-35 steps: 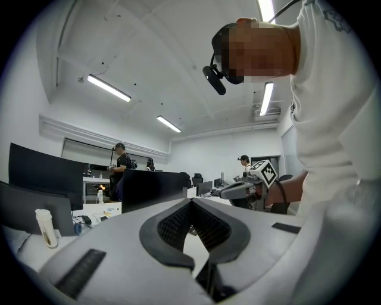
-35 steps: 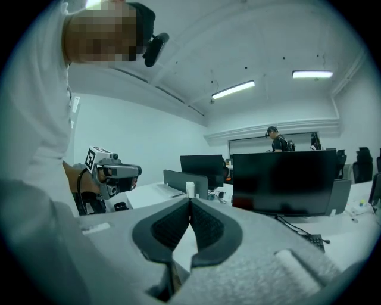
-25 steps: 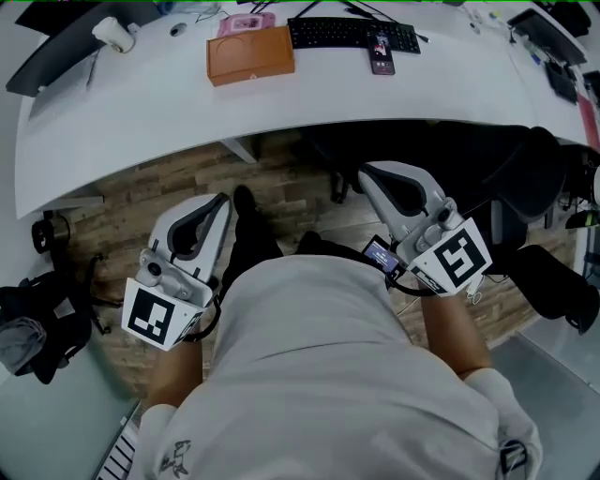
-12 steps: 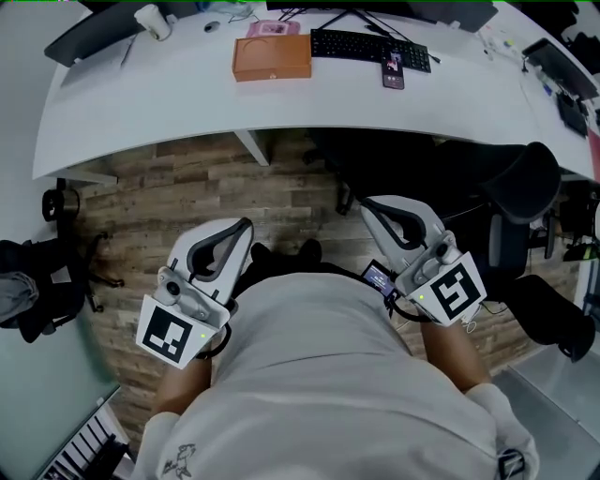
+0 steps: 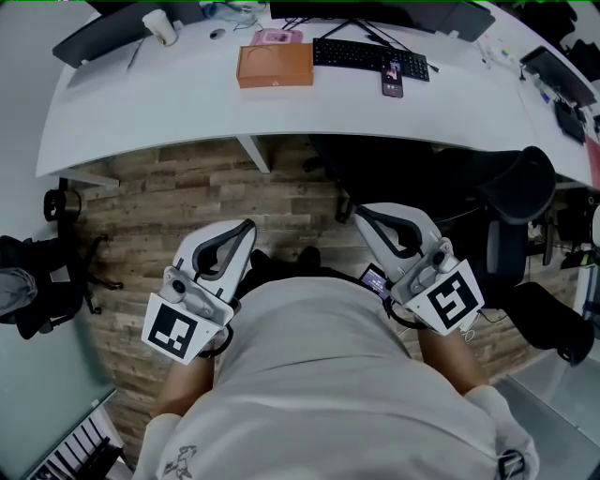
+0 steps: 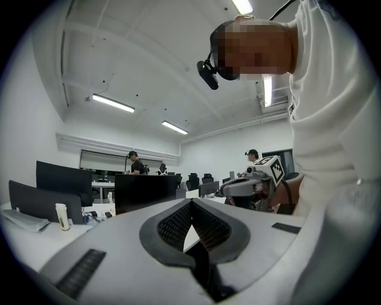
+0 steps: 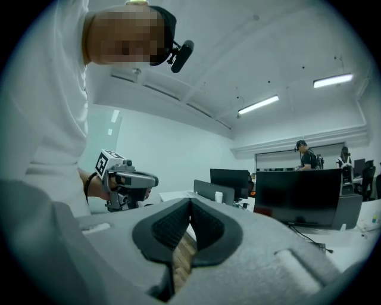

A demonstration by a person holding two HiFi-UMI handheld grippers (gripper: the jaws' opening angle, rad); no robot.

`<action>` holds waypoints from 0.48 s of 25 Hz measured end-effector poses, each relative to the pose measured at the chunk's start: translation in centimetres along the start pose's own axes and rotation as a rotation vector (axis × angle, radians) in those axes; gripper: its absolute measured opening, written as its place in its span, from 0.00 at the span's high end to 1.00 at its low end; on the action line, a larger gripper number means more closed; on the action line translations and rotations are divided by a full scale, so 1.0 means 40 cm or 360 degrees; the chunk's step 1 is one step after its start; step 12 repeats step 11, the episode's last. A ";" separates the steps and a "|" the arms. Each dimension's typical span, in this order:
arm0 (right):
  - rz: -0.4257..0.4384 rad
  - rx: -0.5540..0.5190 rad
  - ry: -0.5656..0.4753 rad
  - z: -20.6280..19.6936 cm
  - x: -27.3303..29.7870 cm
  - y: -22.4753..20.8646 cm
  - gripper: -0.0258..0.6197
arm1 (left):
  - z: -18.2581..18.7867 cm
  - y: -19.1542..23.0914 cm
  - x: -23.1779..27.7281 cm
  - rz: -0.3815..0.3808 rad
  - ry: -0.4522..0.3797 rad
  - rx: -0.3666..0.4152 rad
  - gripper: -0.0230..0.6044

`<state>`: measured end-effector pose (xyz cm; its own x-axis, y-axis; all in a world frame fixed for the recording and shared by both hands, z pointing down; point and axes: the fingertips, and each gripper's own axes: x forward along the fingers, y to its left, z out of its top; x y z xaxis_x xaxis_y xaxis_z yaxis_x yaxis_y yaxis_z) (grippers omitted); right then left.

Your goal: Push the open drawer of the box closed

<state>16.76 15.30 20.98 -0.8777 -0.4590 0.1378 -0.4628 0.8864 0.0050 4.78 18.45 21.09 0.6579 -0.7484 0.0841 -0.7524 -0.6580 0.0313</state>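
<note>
The person stands back from the white desk [image 5: 187, 112], over a wood-plank floor [image 5: 178, 202], and holds both grippers low and close to the body, in front of a white shirt [image 5: 319, 375]. The left gripper [image 5: 248, 226] points forward and slightly inward. Its own view shows its two black ribbed fingers [image 6: 171, 225] pressed together at the tips, with nothing between them. The right gripper [image 5: 358, 214] is held beside it, level with it and with the body between them. Its fingers [image 7: 209, 229] also meet at the tips and grip nothing. Both grippers are well apart from the desk and touch nothing on it. The box [image 5: 275, 65], flat and orange-brown, lies on the far part of the desk, left of a black keyboard [image 5: 368, 56] and well away from both grippers. A pink part [image 5: 273, 37] shows just behind the box on its far side, but from here it cannot be told whether this is the drawer or how far it stands out. A phone [image 5: 392, 78] lies just in front of the keyboard's right end, and a pale cup [image 5: 160, 25] stands near the desk's far left. A black chair [image 5: 520, 187] sits to the right, partly under the desk edge.
</note>
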 end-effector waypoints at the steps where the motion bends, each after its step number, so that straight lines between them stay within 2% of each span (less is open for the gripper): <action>1: 0.0006 -0.0010 0.0004 0.001 -0.002 0.003 0.96 | 0.002 -0.003 0.000 0.0002 -0.0005 0.0000 0.97; 12: 0.0002 -0.0025 -0.0023 0.015 -0.029 0.000 0.96 | 0.003 -0.030 0.000 0.0034 -0.0027 0.0005 0.97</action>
